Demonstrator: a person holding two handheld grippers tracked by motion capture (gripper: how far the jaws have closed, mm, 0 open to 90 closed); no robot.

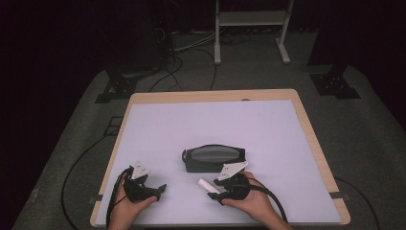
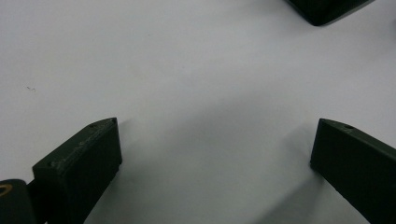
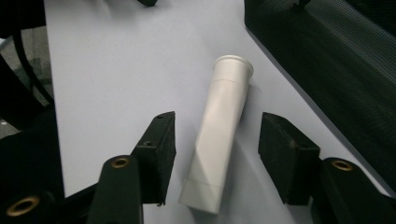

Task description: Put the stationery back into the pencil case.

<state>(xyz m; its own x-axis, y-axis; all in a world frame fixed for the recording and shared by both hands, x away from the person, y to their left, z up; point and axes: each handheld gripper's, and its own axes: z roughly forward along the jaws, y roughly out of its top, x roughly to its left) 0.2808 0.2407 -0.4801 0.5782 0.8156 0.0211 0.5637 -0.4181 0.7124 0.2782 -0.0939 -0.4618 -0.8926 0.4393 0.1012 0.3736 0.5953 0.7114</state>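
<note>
The white tube (image 3: 219,135) lies flat on the table (image 1: 287,134) just beside the black mesh pouch (image 1: 213,158), between the right claw (image 3: 217,140)'s parted, not yet touching jaws; it looks light, stiff and smooth, best pinched mid-length, while the left claw (image 2: 212,154) stands open, empty.

The left gripper (image 1: 160,189), held low in the left hand (image 1: 128,203), has its jaws spread wide, while the right gripper (image 1: 214,194), in the right hand (image 1: 251,201), has jaws partly apart.
</note>
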